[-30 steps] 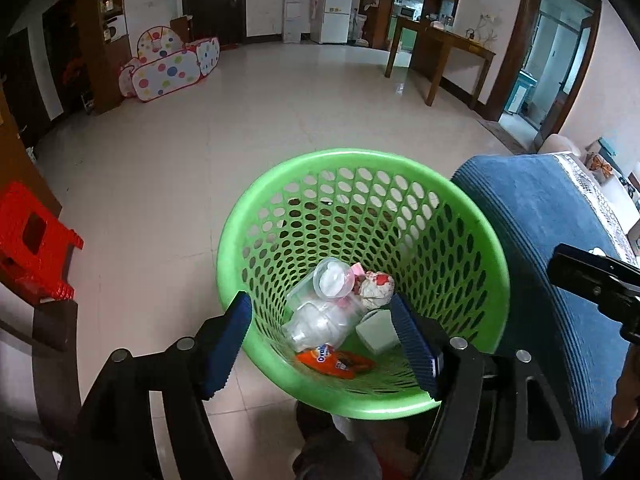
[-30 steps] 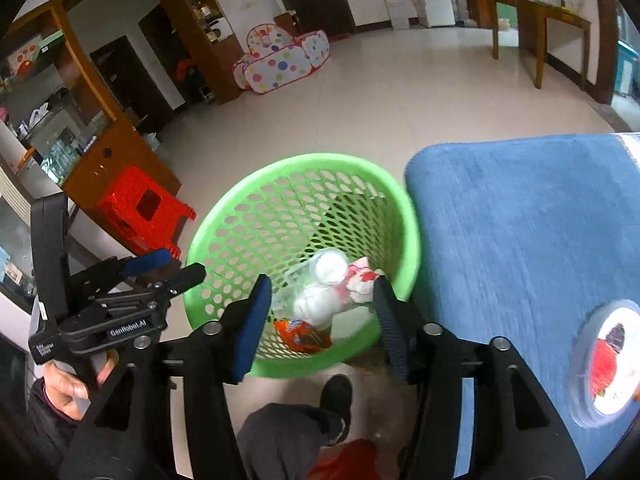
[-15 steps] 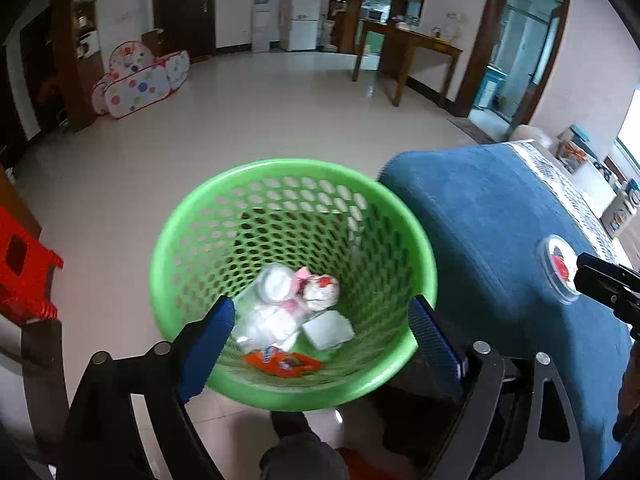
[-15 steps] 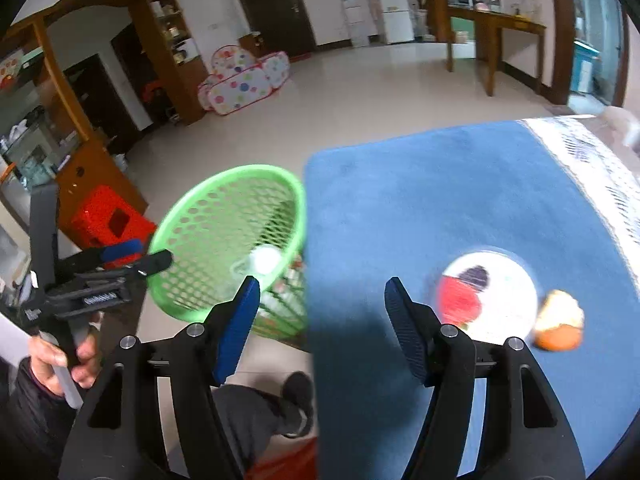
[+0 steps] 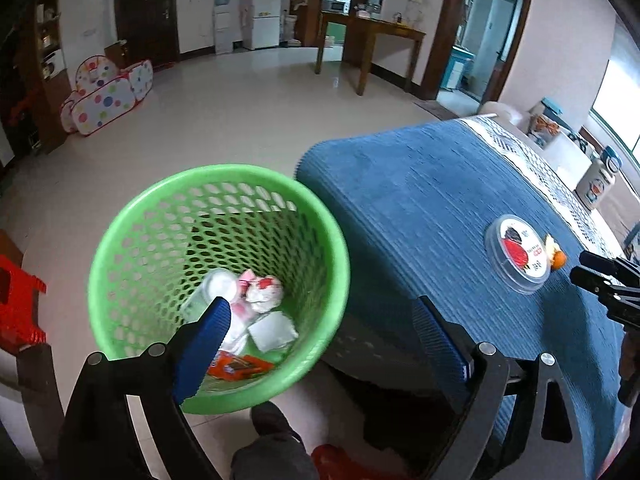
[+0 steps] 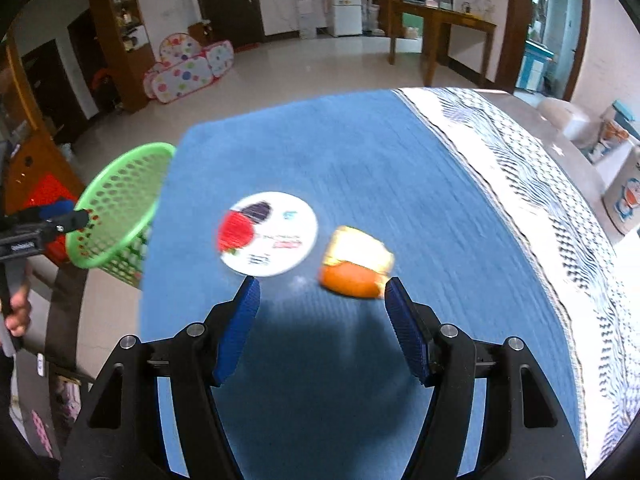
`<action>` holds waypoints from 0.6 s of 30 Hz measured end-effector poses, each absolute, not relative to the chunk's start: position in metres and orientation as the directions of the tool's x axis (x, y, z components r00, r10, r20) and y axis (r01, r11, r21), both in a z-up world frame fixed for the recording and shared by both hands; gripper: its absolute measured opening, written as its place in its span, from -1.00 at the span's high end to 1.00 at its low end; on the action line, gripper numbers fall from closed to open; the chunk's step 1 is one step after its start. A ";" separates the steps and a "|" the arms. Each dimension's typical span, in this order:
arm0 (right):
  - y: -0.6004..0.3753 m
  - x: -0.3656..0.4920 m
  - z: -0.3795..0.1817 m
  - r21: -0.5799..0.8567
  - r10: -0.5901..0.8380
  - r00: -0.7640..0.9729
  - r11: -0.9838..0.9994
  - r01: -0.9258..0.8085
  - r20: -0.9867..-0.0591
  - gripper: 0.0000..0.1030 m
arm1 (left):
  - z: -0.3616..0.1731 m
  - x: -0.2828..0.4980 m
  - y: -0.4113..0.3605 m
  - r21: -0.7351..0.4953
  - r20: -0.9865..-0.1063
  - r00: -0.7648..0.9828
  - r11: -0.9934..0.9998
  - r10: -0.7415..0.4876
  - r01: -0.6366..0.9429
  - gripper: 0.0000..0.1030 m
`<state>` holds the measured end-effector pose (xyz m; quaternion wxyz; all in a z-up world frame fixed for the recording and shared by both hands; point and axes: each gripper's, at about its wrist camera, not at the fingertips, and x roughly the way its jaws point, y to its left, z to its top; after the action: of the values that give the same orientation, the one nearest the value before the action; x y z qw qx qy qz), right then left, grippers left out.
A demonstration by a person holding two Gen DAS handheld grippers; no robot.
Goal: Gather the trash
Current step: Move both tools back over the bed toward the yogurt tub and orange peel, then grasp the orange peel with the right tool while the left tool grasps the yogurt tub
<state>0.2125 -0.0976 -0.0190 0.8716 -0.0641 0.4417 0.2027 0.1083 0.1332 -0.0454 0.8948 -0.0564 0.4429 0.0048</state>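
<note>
Both grippers are empty. From the right wrist view, the right gripper (image 6: 320, 300) stands spread, its blue ribbed pads apart with nothing between them; its jaws have been opening within the last second. From the left wrist view, the left gripper (image 5: 320, 320) is spread wide over the basket's near rim, its jaws just opened further, also holding nothing.

Judging by what lies where, the task looks well along but unfinished. The green perforated plastic basket (image 5: 120, 248) on the floor beside the table's left edge already holds a clear plastic cup (image 5: 216, 288), a crumpled pink-and-white wrapper (image 5: 262, 292), a white packet (image 5: 274, 330) and an orange snack wrapper (image 5: 240, 368). Two pieces are left on the blue ribbed cloth (image 6: 360, 152) that covers the table: a round white lid with a red-and-black label (image 6: 268, 238) and a piece of orange peel (image 6: 356, 268).

The lid and peel lie near each other towards the cloth's middle, apart rather than touching as far as the blur allows. Both sit just ahead of the right gripper's fingertips: the lid just beyond its left pad, the peel just inside its right pad. Neither is between the pads yet. The peel seems the nearer pick.
</note>
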 end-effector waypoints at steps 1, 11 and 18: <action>-0.099 0.214 -0.022 0.067 0.295 0.525 0.910 -0.410 -0.799 -0.23 | -0.046 0.110 0.128 -0.096 -0.795 0.605 0.994 -0.045 -0.051 -0.73; -0.104 0.232 -0.042 0.056 0.308 0.488 0.884 -0.464 -0.817 -0.07 | -0.048 0.133 0.079 -0.081 -0.807 0.585 0.996 -0.083 0.029 -0.75; -0.101 0.239 -0.047 0.044 0.318 0.483 0.867 -0.496 -0.816 -0.01 | -0.047 0.146 0.049 -0.082 -0.808 0.576 0.992 -0.125 0.099 -0.75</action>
<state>0.2392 -0.1015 -0.0470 0.8553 -0.0993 0.4494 0.2380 0.1460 0.0490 -0.0472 0.8875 -0.0138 0.4563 -0.0632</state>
